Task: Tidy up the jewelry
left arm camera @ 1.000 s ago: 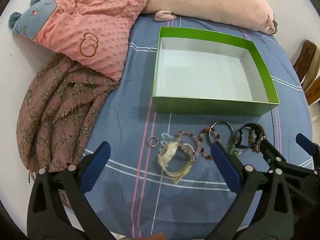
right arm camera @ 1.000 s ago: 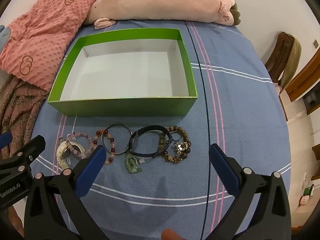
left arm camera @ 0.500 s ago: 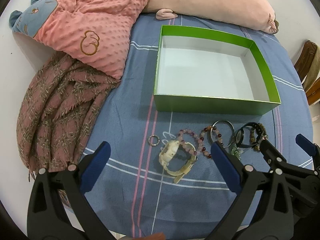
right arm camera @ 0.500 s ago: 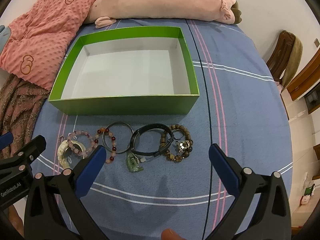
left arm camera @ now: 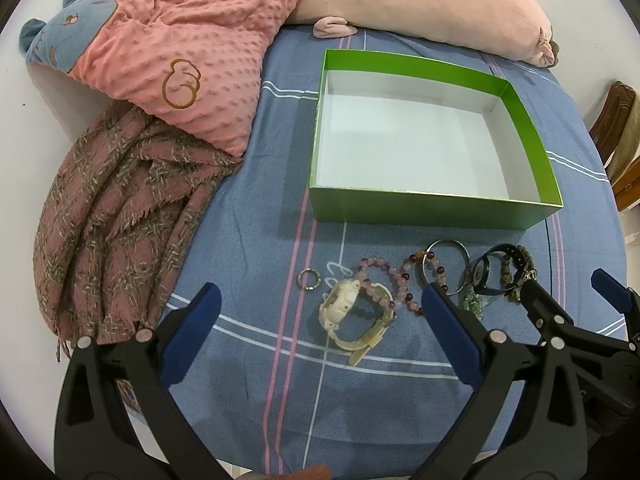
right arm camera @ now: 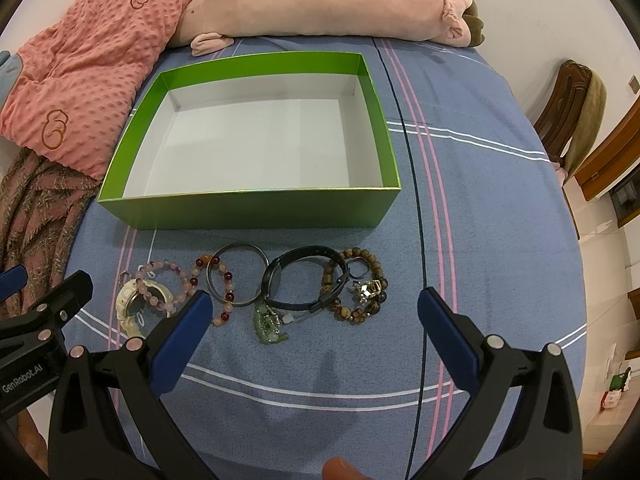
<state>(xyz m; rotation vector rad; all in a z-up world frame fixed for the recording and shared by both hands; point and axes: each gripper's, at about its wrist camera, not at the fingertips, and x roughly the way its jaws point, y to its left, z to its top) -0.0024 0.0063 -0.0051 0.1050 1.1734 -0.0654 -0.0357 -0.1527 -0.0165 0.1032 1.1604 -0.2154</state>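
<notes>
An empty green box (left arm camera: 432, 212) (right arm camera: 256, 208) with a white inside sits on the blue bedsheet. In front of it lies a row of jewelry: a small ring (left arm camera: 309, 279), a cream watch (left arm camera: 340, 306) (right arm camera: 130, 300), a pink bead bracelet (left arm camera: 374, 280) (right arm camera: 160, 286), a red bead bracelet (right arm camera: 218, 280), a metal bangle (right arm camera: 238, 276), a black band (right arm camera: 298, 284), a green pendant (right arm camera: 270, 324) and a brown bead bracelet (right arm camera: 356, 286). My left gripper (left arm camera: 320, 320) is open above the watch. My right gripper (right arm camera: 312, 320) is open above the pendant and black band.
A pink dotted pillow (left arm camera: 180, 48), a long pink plush (left arm camera: 420, 0) and a woven pink scarf (left arm camera: 116, 220) lie at the back and left. A wooden chair (right arm camera: 576, 108) stands to the right of the bed.
Both grippers have moved slightly back and up; the box and jewelry sit a little lower and farther in the views. Nothing was picked up.
</notes>
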